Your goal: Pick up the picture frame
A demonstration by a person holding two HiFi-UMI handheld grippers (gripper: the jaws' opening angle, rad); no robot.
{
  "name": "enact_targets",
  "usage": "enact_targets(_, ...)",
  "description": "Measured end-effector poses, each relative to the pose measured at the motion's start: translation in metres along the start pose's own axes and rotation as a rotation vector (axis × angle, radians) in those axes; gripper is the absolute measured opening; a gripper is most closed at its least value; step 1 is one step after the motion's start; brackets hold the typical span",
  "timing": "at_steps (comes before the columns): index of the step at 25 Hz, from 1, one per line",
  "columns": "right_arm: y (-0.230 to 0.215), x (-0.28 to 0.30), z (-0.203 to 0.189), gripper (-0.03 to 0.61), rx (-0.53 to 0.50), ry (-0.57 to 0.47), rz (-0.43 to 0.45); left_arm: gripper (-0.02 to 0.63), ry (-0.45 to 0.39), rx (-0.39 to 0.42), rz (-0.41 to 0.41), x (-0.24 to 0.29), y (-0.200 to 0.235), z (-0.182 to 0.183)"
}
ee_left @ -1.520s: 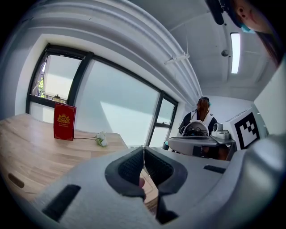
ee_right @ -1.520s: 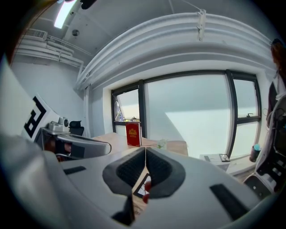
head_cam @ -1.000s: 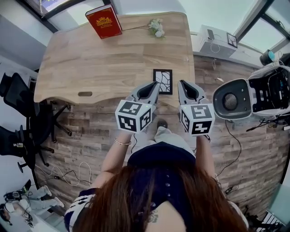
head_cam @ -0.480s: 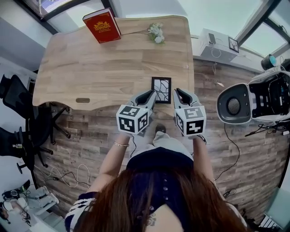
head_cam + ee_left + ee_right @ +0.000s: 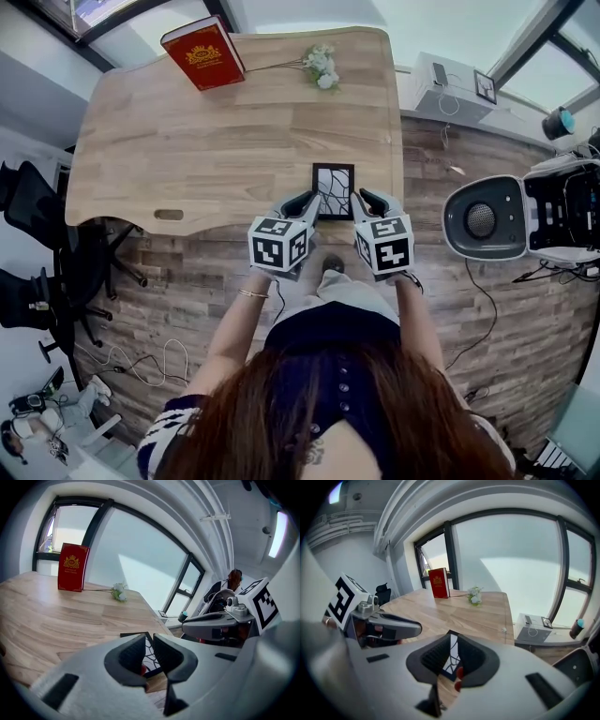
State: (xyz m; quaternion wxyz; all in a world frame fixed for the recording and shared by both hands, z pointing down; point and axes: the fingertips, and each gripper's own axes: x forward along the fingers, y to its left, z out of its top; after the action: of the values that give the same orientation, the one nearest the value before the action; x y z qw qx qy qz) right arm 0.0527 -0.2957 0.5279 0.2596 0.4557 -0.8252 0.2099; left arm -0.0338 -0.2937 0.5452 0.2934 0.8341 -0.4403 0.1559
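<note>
We hold the left gripper (image 5: 306, 200) and right gripper (image 5: 365, 197) beside the near corners of the picture frame (image 5: 334, 189) on the table (image 5: 187, 141), jaws closed, empty.

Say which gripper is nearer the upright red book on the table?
Left. The left gripper hovers over the near edge of the light wooden table, on the side of the red book; the right gripper is alongside, farther away.

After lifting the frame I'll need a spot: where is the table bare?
Bare: the table's wide middle and left, from the red book and flowers to the near edge. Crowded: near right edge, left gripper and right gripper flanking the picture frame.
</note>
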Motion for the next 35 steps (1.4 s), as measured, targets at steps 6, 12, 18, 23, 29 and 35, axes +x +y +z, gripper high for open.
enact_targets(6,-0.006,0.019,-0.013,0.049,0.002,0.057,0.009,0.034,0.042,-0.014,0.017,0.014,0.016,-0.010)
enact_targets(12,-0.010,0.035,-0.028,0.060,0.025,0.105,0.020,0.038,0.068,-0.026,0.035,0.023,0.028,-0.019)
enact_targets(18,-0.012,0.046,-0.044,0.071,0.047,0.143,0.029,0.087,0.113,-0.044,0.033,0.031,0.034,-0.035)
enact_targets(23,-0.014,0.054,-0.060,0.077,0.071,0.181,0.037,0.103,0.162,-0.073,0.029,0.039,0.038,-0.052)
enact_targets(29,-0.015,0.068,-0.079,0.086,0.119,0.225,0.049,0.118,0.220,-0.100,0.029,0.051,0.042,-0.071)
enact_targets(35,-0.015,0.077,-0.091,0.092,0.149,0.259,0.059,0.129,0.255,-0.119,0.045,0.058,0.046,-0.083)
